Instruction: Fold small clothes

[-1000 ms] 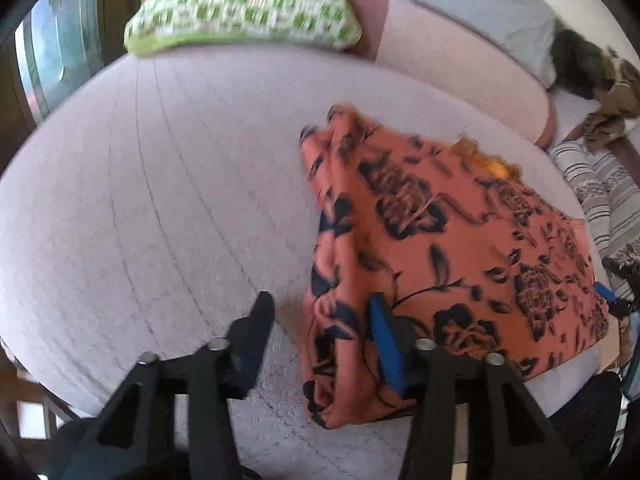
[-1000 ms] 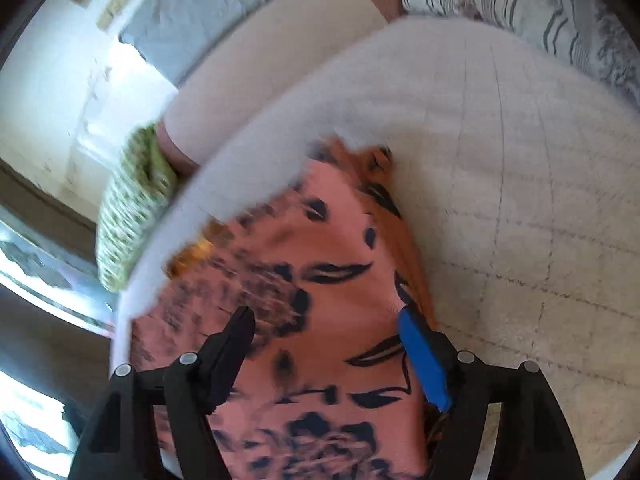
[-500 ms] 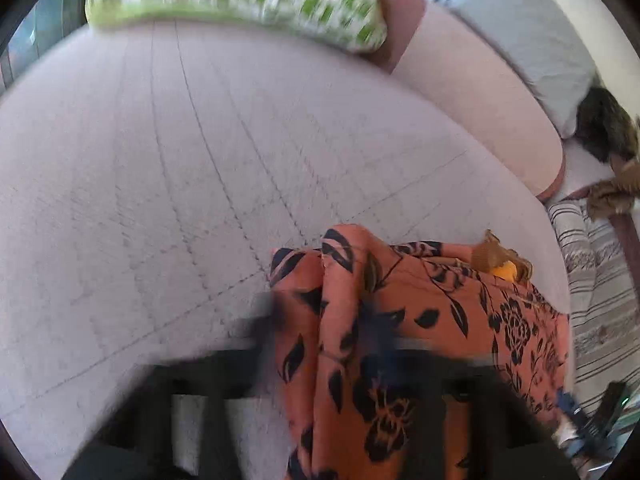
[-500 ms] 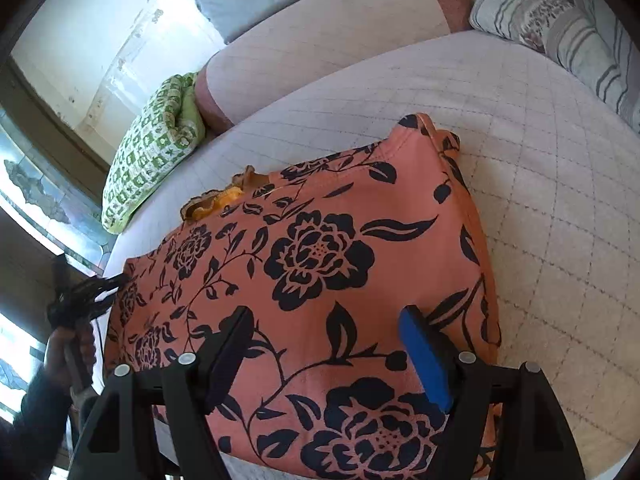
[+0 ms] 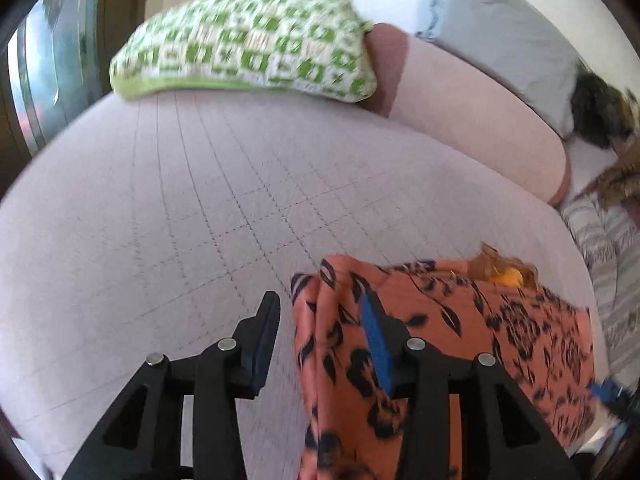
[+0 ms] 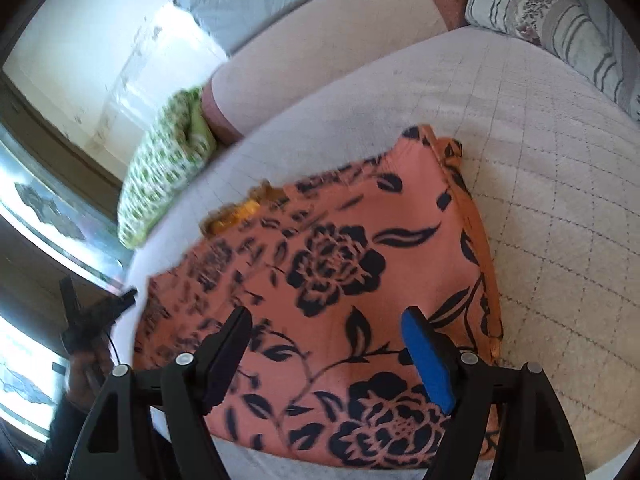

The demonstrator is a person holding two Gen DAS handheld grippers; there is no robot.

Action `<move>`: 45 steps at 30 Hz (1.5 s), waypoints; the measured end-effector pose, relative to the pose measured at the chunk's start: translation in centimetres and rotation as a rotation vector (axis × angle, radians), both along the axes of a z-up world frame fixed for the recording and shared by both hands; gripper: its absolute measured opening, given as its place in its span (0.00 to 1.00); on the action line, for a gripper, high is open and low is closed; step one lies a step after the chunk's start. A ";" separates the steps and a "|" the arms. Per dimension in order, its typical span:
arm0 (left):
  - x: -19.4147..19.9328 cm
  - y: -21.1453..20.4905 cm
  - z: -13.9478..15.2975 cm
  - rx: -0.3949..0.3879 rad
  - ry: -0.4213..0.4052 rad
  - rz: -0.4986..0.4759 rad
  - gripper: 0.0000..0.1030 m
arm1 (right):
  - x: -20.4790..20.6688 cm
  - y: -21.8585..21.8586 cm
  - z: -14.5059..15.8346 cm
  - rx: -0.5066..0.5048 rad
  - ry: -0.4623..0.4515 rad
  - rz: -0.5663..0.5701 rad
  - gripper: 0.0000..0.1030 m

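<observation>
A salmon-orange garment point(image 5: 460, 344) with a black flower print lies folded on the pale quilted bed cover point(image 5: 192, 216). A yellow-orange scrap point(image 5: 506, 278) peeks out at its far edge. My left gripper point(image 5: 320, 300) is over the garment's left edge, its jaws opening. The folded edge lies between them, but the pads do not press on it. My right gripper point(image 6: 326, 314) hovers open above the near half of the garment point(image 6: 340, 256), nothing between its fingers. In the right wrist view a hand holds the left gripper point(image 6: 100, 294) at the garment's far left corner.
A green-and-white patterned cushion point(image 5: 248, 44) lies at the far edge of the bed. A pink bolster point(image 5: 472, 108) and a grey pillow point(image 5: 500, 36) run along the back. Striped cushions point(image 6: 560, 24) sit at the right. A window point(image 6: 36, 216) is on the left.
The left gripper straddled the folded edge with its jaws apart, closed on it in a blurred move, and now stands apart again, shifted along the edge. The right view has rolled and steadied.
</observation>
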State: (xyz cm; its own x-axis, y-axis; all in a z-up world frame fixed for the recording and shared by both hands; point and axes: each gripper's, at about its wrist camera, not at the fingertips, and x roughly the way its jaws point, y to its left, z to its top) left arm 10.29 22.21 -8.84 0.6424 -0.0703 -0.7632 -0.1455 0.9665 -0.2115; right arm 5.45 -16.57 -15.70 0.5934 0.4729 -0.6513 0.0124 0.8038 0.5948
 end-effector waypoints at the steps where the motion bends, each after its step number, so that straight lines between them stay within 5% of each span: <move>1: -0.9 -0.4 0.5 0.019 -0.010 -0.005 0.46 | -0.2 -0.1 0.5 0.009 -0.007 -0.007 0.77; 6: -4.3 -2.0 1.8 0.089 -0.019 -0.011 0.60 | -1.7 0.1 1.9 0.062 -0.049 0.015 0.82; 10: -5.5 -3.2 1.2 0.122 0.005 -0.028 0.60 | 0.1 0.1 -2.9 0.023 0.147 -0.005 0.87; 18: -6.9 -4.6 2.3 0.115 -0.016 -0.041 0.61 | -0.4 1.3 2.1 0.021 0.003 0.003 0.88; 22: -7.0 -4.8 1.7 0.095 -0.001 -0.042 0.69 | 1.8 0.2 -2.8 0.055 0.157 -0.075 0.90; 26: -6.4 -4.1 -1.7 0.134 0.111 -0.021 0.69 | 0.0 -0.1 1.1 0.081 0.051 -0.099 0.90; 29: -7.2 -4.0 -1.2 0.095 0.084 0.002 0.69 | -3.3 -1.5 3.4 0.133 -0.005 -0.160 0.90; 33: -7.8 -6.9 1.1 0.125 -0.025 -0.048 0.72 | -7.9 -3.6 1.1 0.263 0.104 -0.306 0.91; 39: -6.5 -11.5 0.2 0.125 -0.017 -0.135 0.74 | -8.4 -4.0 -3.7 0.382 0.224 -0.387 0.91; 45: -5.2 -14.2 -1.2 0.150 0.027 -0.171 0.74 | -6.2 -4.3 -4.1 0.393 0.154 -0.431 0.91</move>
State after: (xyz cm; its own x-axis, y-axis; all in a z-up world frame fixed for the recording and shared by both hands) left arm 5.05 8.03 -10.08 0.6102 -0.0614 -0.7899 0.0200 0.9979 -0.0622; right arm -0.80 -20.88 -19.80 0.6976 0.4333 -0.5707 0.3983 0.4277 0.8115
